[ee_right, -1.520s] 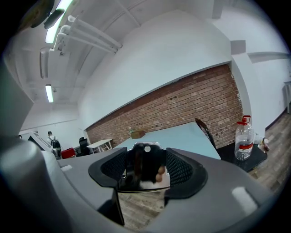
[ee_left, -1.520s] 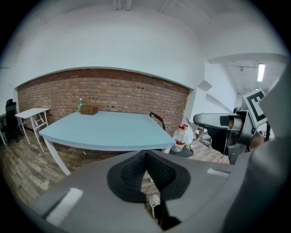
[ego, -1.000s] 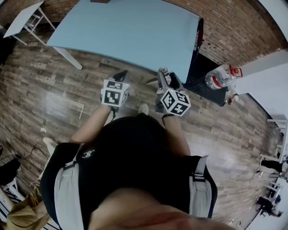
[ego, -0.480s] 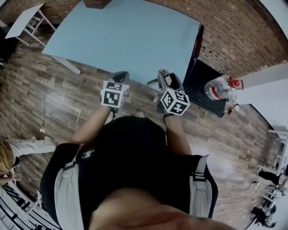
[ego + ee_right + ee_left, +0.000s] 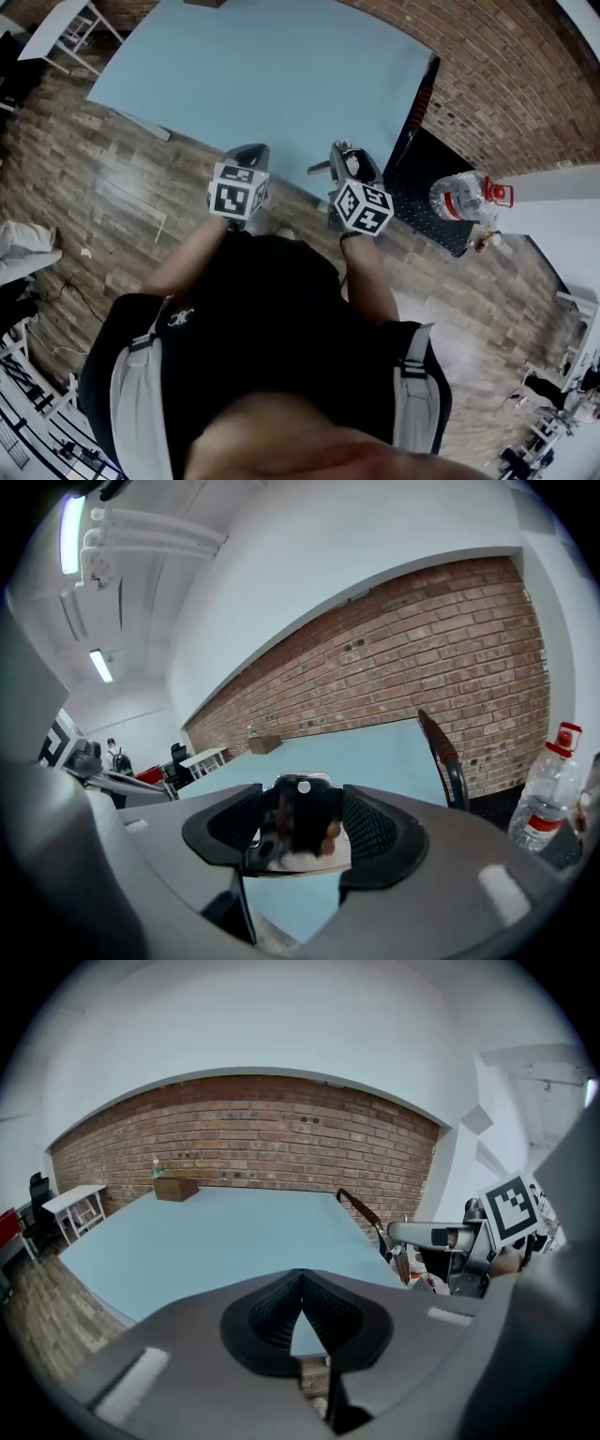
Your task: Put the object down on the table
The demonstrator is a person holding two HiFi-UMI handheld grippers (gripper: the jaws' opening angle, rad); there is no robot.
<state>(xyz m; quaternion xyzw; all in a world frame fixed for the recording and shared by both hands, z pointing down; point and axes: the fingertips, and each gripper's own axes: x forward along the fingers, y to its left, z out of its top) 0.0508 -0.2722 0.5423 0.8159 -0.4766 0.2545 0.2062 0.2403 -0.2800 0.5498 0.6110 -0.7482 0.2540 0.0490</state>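
Note:
A shiny metal object (image 5: 298,829) with a mirror-like face sits between the black ribbed pads of my right gripper (image 5: 298,825), which is shut on it. In the head view that gripper (image 5: 345,161) hangs just short of the near edge of the light blue table (image 5: 281,75), above the wooden floor. My left gripper (image 5: 246,157) is level with it on the left. Its jaws meet at the tip (image 5: 300,1283) with nothing in them. The left gripper view shows the table (image 5: 216,1237) stretching ahead and the right gripper (image 5: 441,1237) off to the side.
A brown cardboard box (image 5: 175,1189) stands at the table's far end by the brick wall. A black chair (image 5: 448,761) with a red-trimmed back is at the table's right side. A large water bottle (image 5: 466,192) stands beyond it. A small white table (image 5: 58,28) is at far left.
Both grippers keep their pose and spacing. The table's near edge has drawn slightly closer to them, and the view has drifted over the floor.

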